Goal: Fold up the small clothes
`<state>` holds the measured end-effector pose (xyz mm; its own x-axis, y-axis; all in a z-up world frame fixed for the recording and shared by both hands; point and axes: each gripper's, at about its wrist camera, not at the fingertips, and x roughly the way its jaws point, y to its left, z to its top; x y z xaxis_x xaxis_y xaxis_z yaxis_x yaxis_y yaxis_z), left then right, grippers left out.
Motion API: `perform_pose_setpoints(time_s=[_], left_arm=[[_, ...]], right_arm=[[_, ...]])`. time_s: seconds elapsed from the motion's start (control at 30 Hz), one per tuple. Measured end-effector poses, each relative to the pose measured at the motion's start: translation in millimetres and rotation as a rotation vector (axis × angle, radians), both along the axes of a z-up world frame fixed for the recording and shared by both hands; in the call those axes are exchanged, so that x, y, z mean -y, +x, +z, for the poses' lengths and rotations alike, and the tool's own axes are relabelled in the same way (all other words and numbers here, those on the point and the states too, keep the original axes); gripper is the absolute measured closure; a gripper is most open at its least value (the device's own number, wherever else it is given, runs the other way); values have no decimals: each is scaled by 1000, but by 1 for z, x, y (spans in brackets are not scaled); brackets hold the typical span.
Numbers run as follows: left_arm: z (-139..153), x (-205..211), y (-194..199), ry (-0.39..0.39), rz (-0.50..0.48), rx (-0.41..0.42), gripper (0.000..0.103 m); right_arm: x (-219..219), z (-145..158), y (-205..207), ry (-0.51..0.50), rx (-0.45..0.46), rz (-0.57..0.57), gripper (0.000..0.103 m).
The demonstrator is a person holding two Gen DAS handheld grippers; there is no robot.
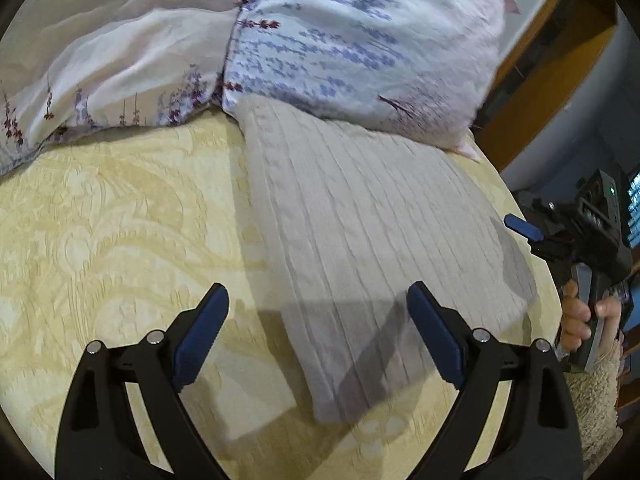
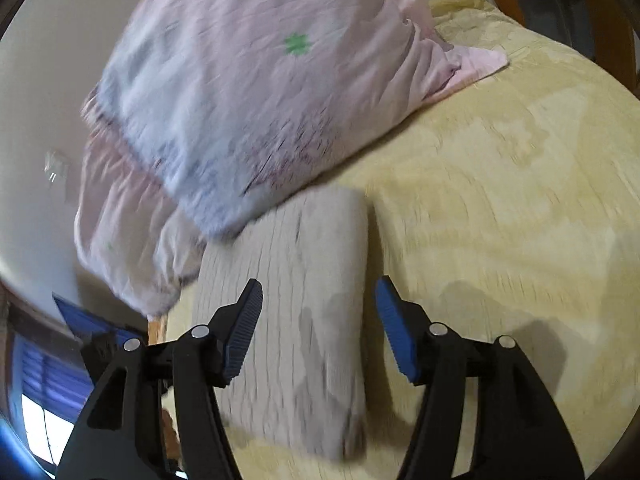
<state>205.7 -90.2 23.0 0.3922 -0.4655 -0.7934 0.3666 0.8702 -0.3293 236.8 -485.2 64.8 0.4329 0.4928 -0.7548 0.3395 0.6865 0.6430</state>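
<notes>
Folded knit (image 1: pixel 360 240) on bedspread (image 1: pixel 120 240); pillow (image 1: pixel 360 40) overlapping

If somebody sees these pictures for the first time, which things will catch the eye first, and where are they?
First is the grey ribbed knit garment, folded into a long strip on the yellow patterned bedspread. Behind it lies a floral pillow whose lower edge rests on the garment's far end. Both the left gripper and the right gripper stand open above the garment, holding nothing.
</notes>
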Motion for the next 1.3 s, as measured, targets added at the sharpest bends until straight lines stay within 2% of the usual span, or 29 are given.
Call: perform_pose_setpoints(time_s=[0.1, 0.23, 0.27, 0.3, 0.37, 0.4, 0.43, 0.6, 0.67, 0.77, 0.87, 0.93, 1.0, 1.03, 1.13, 1.23, 1.3], left_arm=[[-2, 5, 21, 2, 16, -13, 12], [-8, 12, 47, -1, 46, -40, 12], [-9, 14, 51, -4, 46, -46, 12], [-10, 15, 53, -3, 47, -49, 12], [-11, 16, 56, 2, 51, -48, 12], [-10, 18, 57, 10, 48, -41, 12], [-10, 19, 57, 16, 48, -35, 12], [-7, 26, 58, 52, 49, 3, 12], [-6, 29, 54, 69, 44, 22, 12], [-4, 36, 49, 96, 41, 46, 12], [-2, 38, 46, 108, 37, 57, 12], [-2, 37, 45, 103, 40, 53, 12], [-2, 35, 44, 92, 41, 44, 12], [-3, 32, 43, 80, 40, 34, 12], [-6, 25, 46, 11, 43, -13, 12], [-13, 15, 52, -66, 70, -84, 12], [-16, 9, 53, -87, 82, -104, 12]], right_arm=[[8, -22, 30, 44, -62, -30, 42], [7, -44, 54, 54, -119, -28, 44], [5, -47, 56, 54, -124, -28, 48], [3, -50, 59, 54, -128, -23, 58], [-2, -53, 63, 43, -127, -7, 70], [-6, -53, 64, 31, -127, 4, 88], [-10, -53, 65, 23, -112, 19, 92], [-15, -19, 62, -104, 59, 0, 94], [-10, -21, 63, -137, 45, -28, 94], [-8, -43, 63, -137, -53, -35, 94], [-10, -47, 59, -112, -72, -17, 90], [-8, -41, 54, -85, -72, -20, 76], [-1, -33, 44, -48, -66, -10, 39], [2, -31, 39, -38, -66, 0, 35], [3, -29, 24, -13, -80, 25, 34], [2, -38, 12, 49, -114, 28, 34], [2, -44, 7, 77, -128, 31, 34]])
